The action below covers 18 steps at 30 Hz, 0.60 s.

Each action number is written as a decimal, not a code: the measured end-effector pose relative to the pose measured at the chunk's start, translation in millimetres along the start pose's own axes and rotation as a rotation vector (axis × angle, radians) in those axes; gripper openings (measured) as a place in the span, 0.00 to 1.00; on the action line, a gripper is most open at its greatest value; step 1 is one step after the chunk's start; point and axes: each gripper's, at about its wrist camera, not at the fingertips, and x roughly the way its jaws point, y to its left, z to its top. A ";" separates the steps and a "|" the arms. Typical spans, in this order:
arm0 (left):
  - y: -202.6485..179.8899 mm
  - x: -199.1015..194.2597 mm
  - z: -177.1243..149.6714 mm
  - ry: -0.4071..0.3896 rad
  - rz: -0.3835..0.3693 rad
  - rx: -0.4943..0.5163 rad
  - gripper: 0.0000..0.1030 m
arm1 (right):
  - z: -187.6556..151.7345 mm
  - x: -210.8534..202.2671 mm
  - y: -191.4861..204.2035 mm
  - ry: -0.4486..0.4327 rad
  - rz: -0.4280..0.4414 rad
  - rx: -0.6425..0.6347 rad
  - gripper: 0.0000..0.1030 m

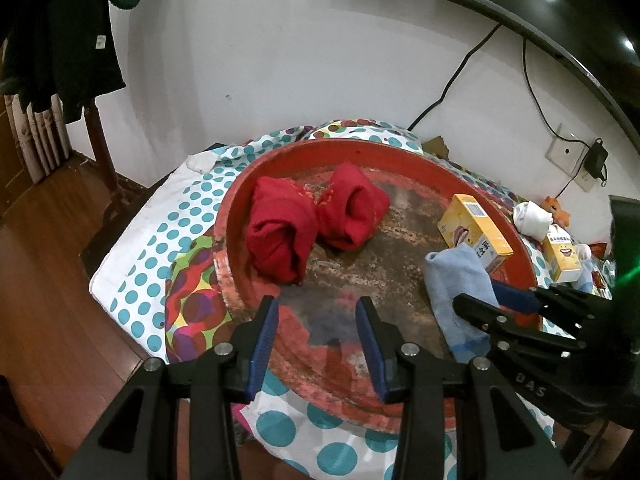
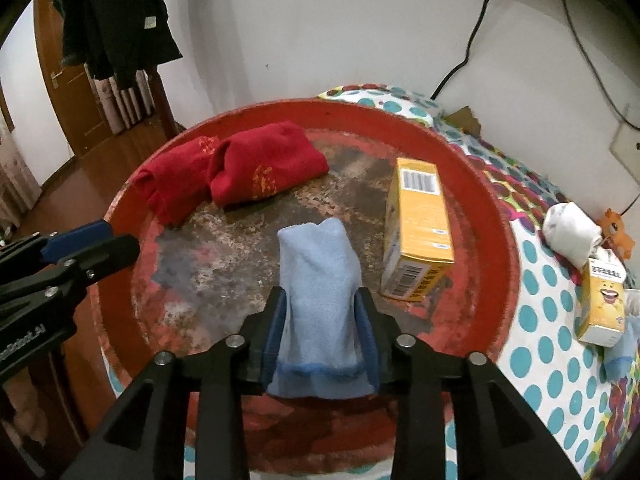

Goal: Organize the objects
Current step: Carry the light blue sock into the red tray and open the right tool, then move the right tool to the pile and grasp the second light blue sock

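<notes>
The right gripper [image 2: 320, 328] is standing slightly parted around the soft, light blue sock [image 2: 320, 280], pads barely touching; regrasp mid-fold. The left gripper [image 1: 316, 340] is hovering open, empty.

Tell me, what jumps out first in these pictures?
A big worn red tray fills the polka-dot cloth. At its far left lie two rolled red socks, on its right a yellow box. Nearest, a light blue sock sits between the right gripper's fingers; the left gripper hovers open and empty.
</notes>
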 end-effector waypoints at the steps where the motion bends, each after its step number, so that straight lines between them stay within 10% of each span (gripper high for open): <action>1: 0.0 0.1 -0.2 -0.001 0.001 -0.001 0.40 | -0.7 -2.9 -0.7 -0.004 0.007 0.004 0.37; 10: -5.9 -2.6 -2.4 -0.007 0.008 0.037 0.40 | -25.1 -46.7 -27.9 -0.073 0.036 0.056 0.42; 18: -8.0 -2.5 -3.9 -0.004 0.010 0.041 0.40 | -60.9 -76.7 -117.0 -0.083 -0.161 0.183 0.43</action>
